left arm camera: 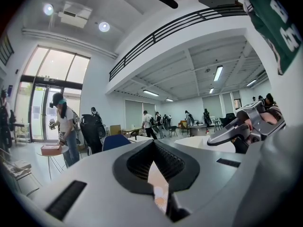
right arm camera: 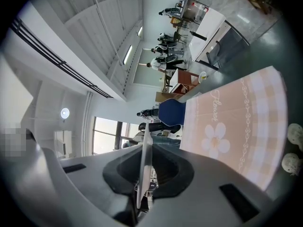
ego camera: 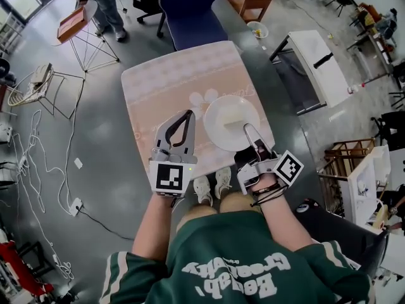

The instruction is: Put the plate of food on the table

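A white plate (ego camera: 229, 122) with a pale portion of food (ego camera: 235, 114) hangs over the near right part of the table (ego camera: 164, 84), which wears a pink checked cloth. My right gripper (ego camera: 249, 130) is shut on the plate's near rim. In the right gripper view the plate (right arm camera: 144, 167) runs edge-on between the jaws, and the cloth with its flower print (right arm camera: 215, 138) lies off to the side, so the plate seems slightly above it. My left gripper (ego camera: 188, 115) hovers just left of the plate, shut with nothing in it. From the left gripper view the plate (left arm camera: 203, 143) shows at right.
A blue chair (ego camera: 188, 11) stands at the table's far side. The person's shoes (ego camera: 212, 185) are at the near edge. A white bench table (ego camera: 319, 62) is at the right, a small stand with a red box (ego camera: 73, 21) at far left, cables (ego camera: 44, 170) on the floor.
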A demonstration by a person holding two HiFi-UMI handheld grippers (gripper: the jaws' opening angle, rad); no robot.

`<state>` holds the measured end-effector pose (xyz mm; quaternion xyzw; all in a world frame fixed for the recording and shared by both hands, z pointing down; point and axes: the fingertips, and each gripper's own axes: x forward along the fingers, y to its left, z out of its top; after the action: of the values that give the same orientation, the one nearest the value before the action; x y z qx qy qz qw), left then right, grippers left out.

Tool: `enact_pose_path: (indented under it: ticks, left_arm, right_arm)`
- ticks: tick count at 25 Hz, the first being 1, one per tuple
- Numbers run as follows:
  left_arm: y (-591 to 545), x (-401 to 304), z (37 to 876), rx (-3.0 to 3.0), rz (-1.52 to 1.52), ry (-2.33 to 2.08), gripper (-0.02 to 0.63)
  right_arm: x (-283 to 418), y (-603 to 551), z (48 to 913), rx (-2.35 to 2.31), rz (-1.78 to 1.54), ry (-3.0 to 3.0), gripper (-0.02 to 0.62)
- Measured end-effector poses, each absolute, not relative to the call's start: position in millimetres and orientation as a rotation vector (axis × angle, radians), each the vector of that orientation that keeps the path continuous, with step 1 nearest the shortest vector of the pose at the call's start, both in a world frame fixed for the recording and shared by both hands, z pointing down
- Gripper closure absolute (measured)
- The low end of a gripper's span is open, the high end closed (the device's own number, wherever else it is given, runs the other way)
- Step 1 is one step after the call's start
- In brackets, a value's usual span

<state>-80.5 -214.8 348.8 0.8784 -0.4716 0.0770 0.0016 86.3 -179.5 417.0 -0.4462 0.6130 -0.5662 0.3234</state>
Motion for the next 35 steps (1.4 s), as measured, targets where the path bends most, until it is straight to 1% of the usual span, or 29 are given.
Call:
enact_pose_path:
  ticks: [14, 35]
  left_arm:
    - [-248.8, -59.2, 373.7, 2.727, 0.294, -1.523, 0.597]
    - [-324.9, -57.3, 431.1, 2.620, 0.337, -1.636, 0.597]
  right_arm:
    - [81.7, -231.6, 451.6, -1.147, -1.588, 1.652, 0.563]
    - [56.2, -321.8, 548.3, -1.088, -1.816, 1.675, 0.563]
